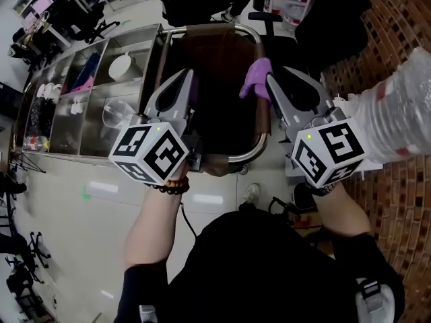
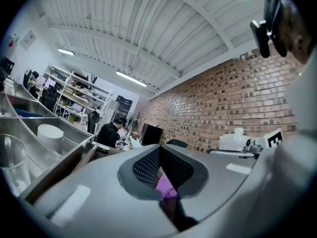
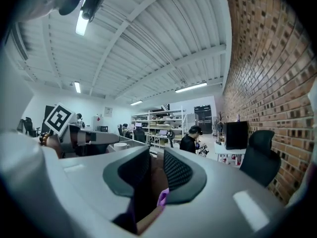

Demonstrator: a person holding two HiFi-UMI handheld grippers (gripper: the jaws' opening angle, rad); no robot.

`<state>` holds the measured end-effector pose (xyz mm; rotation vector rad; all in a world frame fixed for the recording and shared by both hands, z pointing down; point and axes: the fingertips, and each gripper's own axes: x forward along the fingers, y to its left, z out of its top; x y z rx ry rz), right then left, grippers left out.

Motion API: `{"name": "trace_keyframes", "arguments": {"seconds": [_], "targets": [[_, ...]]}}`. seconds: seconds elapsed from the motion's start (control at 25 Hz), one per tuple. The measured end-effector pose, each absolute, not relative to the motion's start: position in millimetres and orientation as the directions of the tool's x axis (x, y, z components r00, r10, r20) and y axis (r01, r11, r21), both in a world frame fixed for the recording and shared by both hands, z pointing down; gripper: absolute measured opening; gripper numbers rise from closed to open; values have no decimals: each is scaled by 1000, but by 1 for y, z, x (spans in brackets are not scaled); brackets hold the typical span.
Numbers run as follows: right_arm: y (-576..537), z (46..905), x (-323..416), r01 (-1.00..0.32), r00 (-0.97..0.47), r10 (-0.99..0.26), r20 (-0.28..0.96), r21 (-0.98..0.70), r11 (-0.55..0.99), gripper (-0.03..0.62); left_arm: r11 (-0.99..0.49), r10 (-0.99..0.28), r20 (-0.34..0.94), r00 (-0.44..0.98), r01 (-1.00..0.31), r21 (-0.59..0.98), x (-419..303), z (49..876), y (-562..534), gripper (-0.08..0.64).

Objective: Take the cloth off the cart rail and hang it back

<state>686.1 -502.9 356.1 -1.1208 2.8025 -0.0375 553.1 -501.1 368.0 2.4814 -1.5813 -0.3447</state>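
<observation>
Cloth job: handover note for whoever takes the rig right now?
Left gripper: jaws shut, purple cloth showing in their gap, so it looks pinched.
Right gripper: closed on a bunch of the cloth.
Cloth: bunched at the rail, on the head view's right side; can't tell if it is fully clear of it.
Done: both grippers have the cloth.
Left: lift it clear, spread it, hang it back over the rail.
</observation>
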Motion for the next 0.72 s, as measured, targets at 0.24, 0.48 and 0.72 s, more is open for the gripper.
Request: {"name": "trace_keyframes", "arguments": {"seconds": [0.24,0.48,0.72], "targets": [[-455,348,670,-718,-688,-717,-112,-41,695,83,-522,-851,-156,501,-836,170,560,344,-445,3],[-377,320,665,-747,-658,-741,-134,-14,665,69,-594,-799,-161,579,-803,60,579,316,-361,3],[-302,310,660,-772,-630,-764,-140,3,636,52,-645,-753,-170,636,-765,-8,588,311,-288,2]]}}
